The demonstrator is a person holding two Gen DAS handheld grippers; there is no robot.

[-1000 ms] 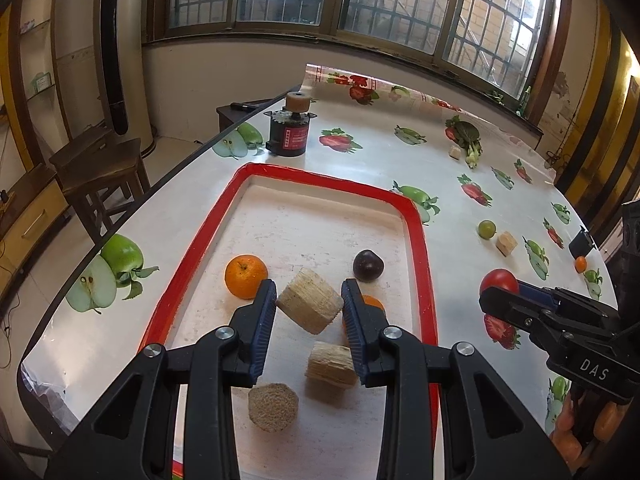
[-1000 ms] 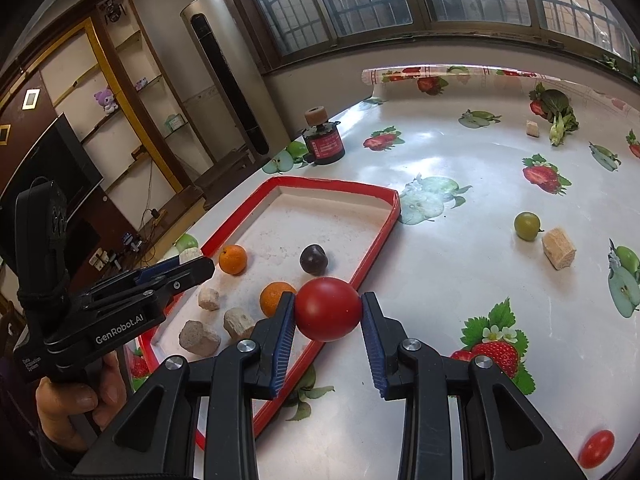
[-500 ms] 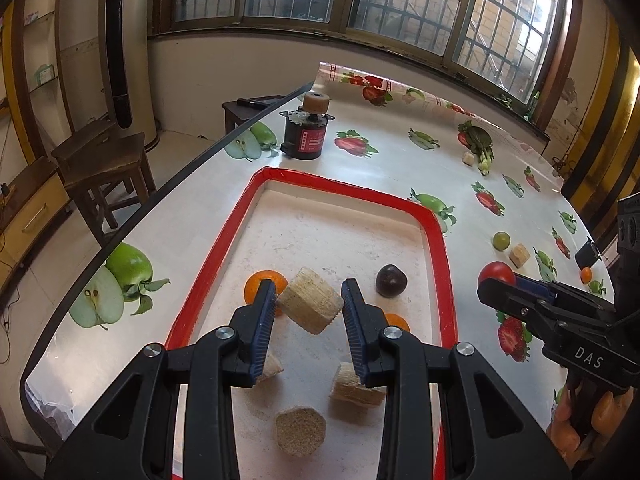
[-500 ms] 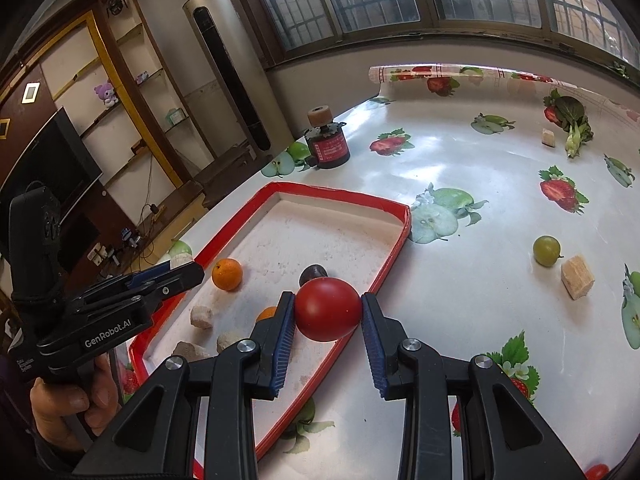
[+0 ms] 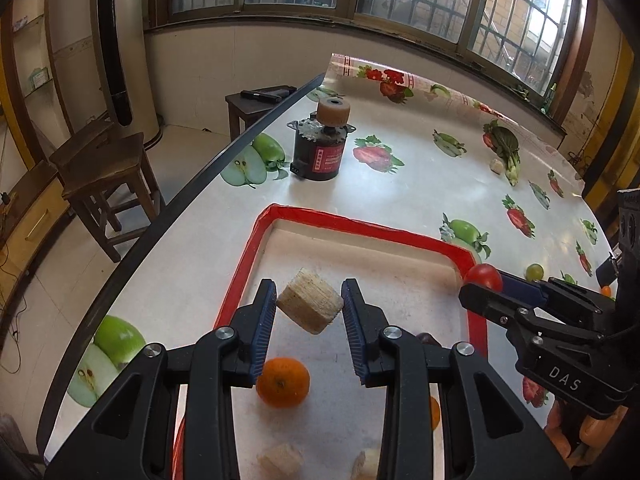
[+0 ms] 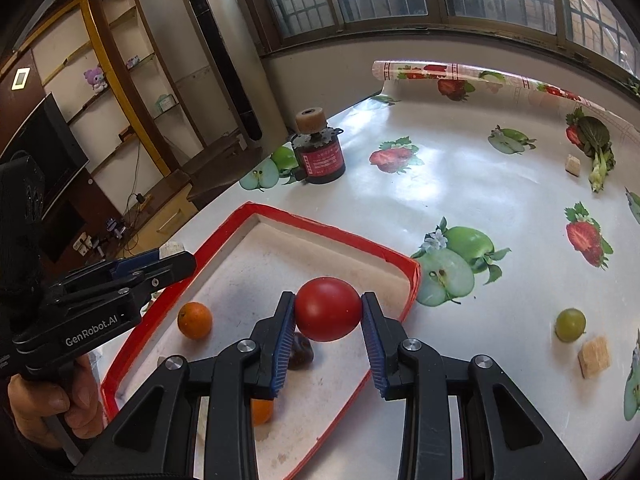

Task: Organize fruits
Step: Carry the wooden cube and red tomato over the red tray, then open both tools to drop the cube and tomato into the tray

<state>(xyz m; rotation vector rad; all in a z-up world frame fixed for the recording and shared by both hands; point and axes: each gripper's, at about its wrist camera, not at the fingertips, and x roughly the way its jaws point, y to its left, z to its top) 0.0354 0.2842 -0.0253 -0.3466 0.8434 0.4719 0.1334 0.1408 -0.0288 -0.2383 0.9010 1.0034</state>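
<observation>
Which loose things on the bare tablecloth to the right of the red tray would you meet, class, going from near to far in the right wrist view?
Tan block → green grape → small pale cube next to the leafy vegetable.

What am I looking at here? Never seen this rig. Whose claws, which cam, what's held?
No robot: a person holds a two-finger gripper in each hand, each with a fisheye camera looking along its fingers. In the left wrist view, the left gripper is clamped on a tan block above a red-rimmed tray. In the right wrist view, the right gripper clamps a red tomato. In the tray lie an orange and a dark fruit. On the fruit-print tablecloth: a green fruit, another block, a black canister.
</observation>
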